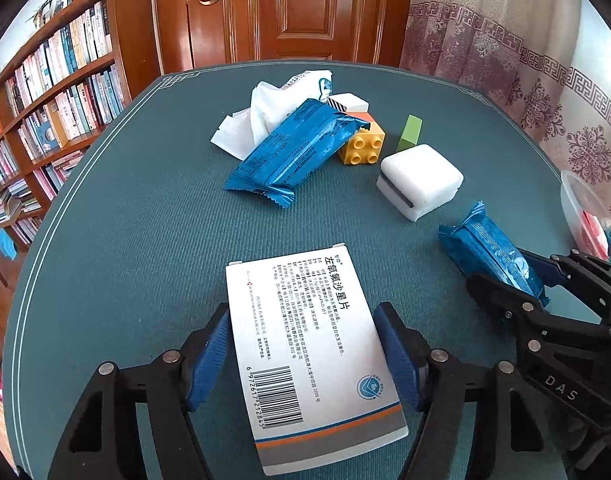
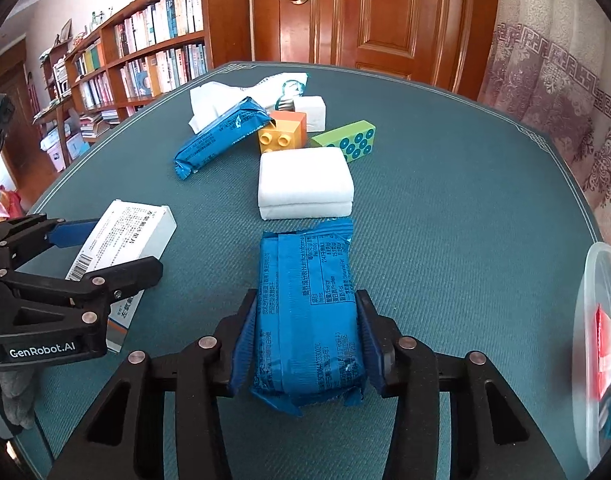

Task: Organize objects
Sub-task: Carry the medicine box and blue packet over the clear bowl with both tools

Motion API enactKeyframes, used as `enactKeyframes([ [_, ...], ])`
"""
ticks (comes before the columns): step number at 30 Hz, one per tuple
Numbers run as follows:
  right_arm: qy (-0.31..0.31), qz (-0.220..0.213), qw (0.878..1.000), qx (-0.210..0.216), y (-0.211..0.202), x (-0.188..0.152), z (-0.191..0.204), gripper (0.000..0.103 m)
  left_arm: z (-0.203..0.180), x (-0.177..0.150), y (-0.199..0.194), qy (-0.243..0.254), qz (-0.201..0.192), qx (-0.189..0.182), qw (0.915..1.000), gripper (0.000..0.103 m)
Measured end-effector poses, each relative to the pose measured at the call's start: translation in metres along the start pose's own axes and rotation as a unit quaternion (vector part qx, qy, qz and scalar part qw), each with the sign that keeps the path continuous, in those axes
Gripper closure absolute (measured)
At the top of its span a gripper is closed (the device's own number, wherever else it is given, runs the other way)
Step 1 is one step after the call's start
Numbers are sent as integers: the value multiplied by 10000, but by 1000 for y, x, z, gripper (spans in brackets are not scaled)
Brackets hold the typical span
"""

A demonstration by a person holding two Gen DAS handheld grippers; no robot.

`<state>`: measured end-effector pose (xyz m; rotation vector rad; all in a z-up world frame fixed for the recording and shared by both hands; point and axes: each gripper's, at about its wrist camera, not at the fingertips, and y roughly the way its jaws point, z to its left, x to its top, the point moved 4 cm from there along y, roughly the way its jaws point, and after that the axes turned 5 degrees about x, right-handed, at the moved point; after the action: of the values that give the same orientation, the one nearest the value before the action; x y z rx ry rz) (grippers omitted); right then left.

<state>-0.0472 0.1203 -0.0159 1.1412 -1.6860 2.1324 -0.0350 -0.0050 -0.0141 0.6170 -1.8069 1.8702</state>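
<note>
Left wrist view: left gripper (image 1: 305, 354) grasps the medicine box (image 1: 311, 354) at bottom centre, pads on both long edges. Lower right, right gripper (image 2: 301, 344) is clenched on a blue packet (image 2: 309, 316). Best to lift both straight up w/o tilting. Both point steeply down. Tub (image 2: 597, 344) at right edge; other packet (image 1: 295, 148) & blocks farther, upper centre.

Both black tongs with blue pads point steeply down: left tongs (image 1: 305, 356) gripping, right tongs (image 2: 307, 344) gripping, side by side.
</note>
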Motion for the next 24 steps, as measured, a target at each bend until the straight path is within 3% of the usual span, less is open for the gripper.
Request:
enactKeyframes([
  [14, 1022, -365, 9932, 421, -41, -10, -34, 61, -20, 11, -19, 211, -309, 15, 9993, 34],
  [24, 1447, -840, 9859, 66, -91, -15, -77, 61, -71, 28, -34, 626, -548, -185, 9964, 34],
])
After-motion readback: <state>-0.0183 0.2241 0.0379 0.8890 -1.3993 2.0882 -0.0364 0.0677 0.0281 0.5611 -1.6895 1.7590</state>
